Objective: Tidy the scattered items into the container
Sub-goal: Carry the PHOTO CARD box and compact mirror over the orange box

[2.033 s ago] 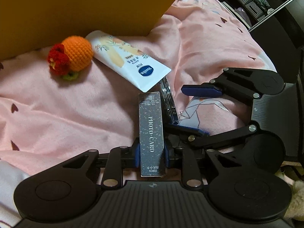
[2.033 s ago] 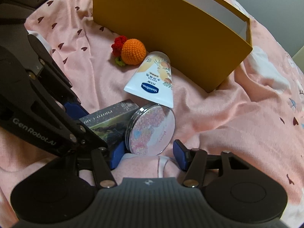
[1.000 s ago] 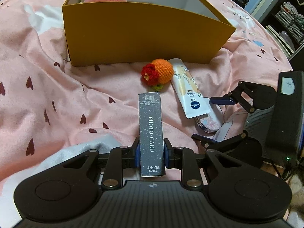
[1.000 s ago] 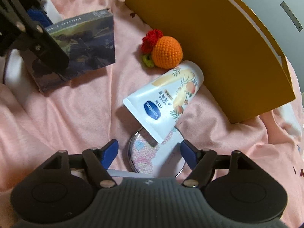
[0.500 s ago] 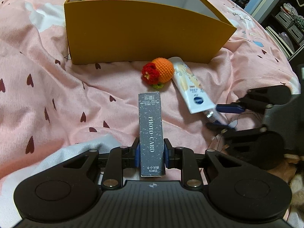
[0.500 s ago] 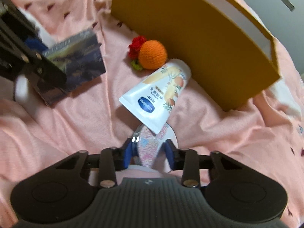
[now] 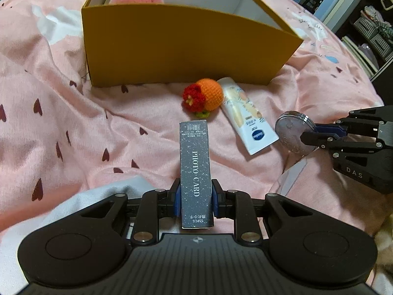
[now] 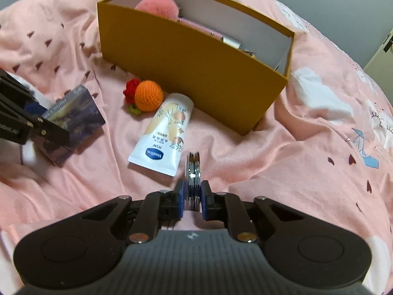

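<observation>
My left gripper (image 7: 195,198) is shut on a dark "PHOTO CARD" box (image 7: 195,169), held off the pink bedspread. In the right wrist view that box (image 8: 73,113) hangs at the left. The jaws of my right gripper (image 8: 192,196) are closing, and the pads press on a round silver compact (image 8: 193,169) that stands on edge. The left wrist view shows the compact (image 7: 293,132) lifted at the right. A white Vaseline tube (image 8: 164,135) and a crocheted orange with a red flower (image 8: 147,95) lie in front of the open yellow box (image 8: 191,68).
A fluffy pink ball (image 8: 157,7) and some small items lie inside the yellow box. The bedspread (image 7: 73,123) is rumpled, with a white patch (image 7: 81,204) near my left gripper. Dark shelving (image 7: 373,36) stands beyond the bed's right edge.
My right gripper has shut on the compact, raised it off the bed from under the tube's end and rolled it onto its edge. The left gripper and its box have kept still.
</observation>
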The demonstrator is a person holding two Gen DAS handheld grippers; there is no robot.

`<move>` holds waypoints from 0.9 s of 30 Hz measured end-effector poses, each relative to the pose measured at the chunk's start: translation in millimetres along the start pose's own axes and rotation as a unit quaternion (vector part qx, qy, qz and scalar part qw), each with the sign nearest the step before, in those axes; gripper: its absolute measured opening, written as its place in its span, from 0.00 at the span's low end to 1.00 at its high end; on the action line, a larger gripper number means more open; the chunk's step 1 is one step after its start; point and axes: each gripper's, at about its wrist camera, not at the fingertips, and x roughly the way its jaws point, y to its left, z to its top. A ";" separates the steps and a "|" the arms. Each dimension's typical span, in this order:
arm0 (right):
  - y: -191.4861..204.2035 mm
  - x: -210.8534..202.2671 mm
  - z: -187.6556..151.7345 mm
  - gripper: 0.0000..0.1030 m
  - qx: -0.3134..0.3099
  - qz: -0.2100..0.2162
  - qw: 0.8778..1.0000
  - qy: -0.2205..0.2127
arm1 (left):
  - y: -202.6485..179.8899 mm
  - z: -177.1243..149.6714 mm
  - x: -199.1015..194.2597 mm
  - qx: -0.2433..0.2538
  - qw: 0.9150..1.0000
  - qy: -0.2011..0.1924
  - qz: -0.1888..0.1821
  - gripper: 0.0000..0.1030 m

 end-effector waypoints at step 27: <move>-15.8 -70.9 88.5 0.14 -0.134 -0.021 0.980 -0.147 | -21.9 87.1 -73.6 0.078 0.991 -0.104 -0.030 0.26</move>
